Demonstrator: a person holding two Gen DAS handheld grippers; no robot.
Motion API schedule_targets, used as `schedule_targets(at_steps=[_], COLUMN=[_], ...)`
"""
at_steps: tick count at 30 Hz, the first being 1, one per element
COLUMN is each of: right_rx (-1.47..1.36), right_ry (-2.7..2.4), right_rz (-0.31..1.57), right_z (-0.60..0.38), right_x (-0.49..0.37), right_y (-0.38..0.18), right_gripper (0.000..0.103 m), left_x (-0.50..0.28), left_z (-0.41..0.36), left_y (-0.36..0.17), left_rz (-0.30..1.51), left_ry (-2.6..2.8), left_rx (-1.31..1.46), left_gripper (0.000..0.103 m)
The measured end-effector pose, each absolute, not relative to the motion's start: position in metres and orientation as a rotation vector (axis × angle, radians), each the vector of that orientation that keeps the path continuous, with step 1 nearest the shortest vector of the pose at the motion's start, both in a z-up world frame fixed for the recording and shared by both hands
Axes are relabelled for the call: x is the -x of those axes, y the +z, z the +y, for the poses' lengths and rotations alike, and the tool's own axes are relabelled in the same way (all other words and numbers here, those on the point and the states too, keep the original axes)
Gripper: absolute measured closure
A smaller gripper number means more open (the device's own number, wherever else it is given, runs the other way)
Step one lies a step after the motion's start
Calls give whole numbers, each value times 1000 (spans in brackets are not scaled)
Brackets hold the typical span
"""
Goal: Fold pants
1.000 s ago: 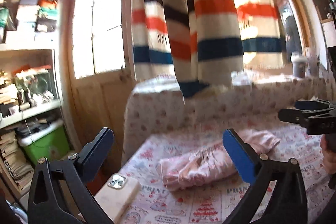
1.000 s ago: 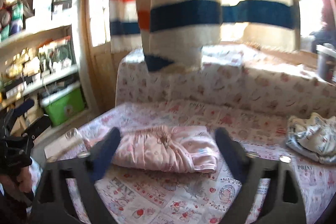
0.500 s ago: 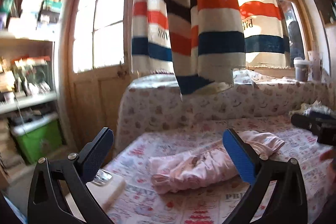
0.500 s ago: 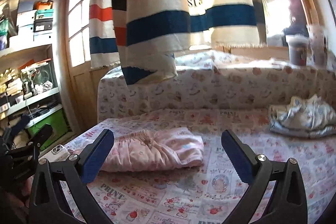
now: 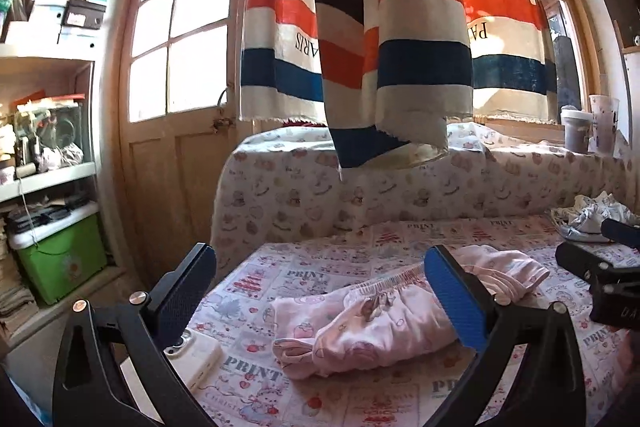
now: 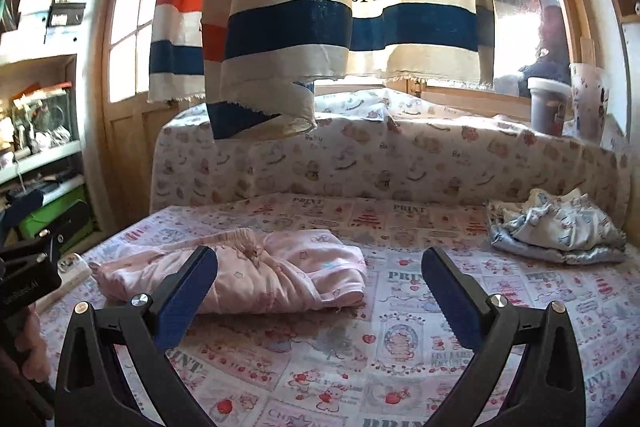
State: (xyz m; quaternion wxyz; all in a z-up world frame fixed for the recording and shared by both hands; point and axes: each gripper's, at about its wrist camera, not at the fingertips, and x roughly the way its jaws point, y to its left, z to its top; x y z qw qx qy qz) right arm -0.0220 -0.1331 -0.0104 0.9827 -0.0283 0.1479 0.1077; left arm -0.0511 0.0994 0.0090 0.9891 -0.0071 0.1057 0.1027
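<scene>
From the left wrist view, the pink pants lie bunched on the printed bedsheet, a phone just beside them. Best start, I judge: pinch the elastic waistband and spread the cloth flat first. The left gripper hovers above, fingers wide apart.

From the right wrist view, the right gripper hangs level and empty, fingers apart, near the pants' right end.

Two handheld grippers, both held level and empty. The left gripper has its jaws spread wide (blue pads facing inward). The right gripper is equally wide apart, gripping nothing.
</scene>
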Motion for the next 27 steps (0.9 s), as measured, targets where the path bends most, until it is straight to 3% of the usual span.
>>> schedule_targets(at_steps=[27], right_rx=[63], right_ry=[223], right_rz=[281], right_z=[-131], right_x=[26], right_y=[-10], right_gripper=[1], left_x=[49], left_z=[102], left_y=[9], left_rz=[217], left_ry=[201], left_rx=[32], left_gripper=[0])
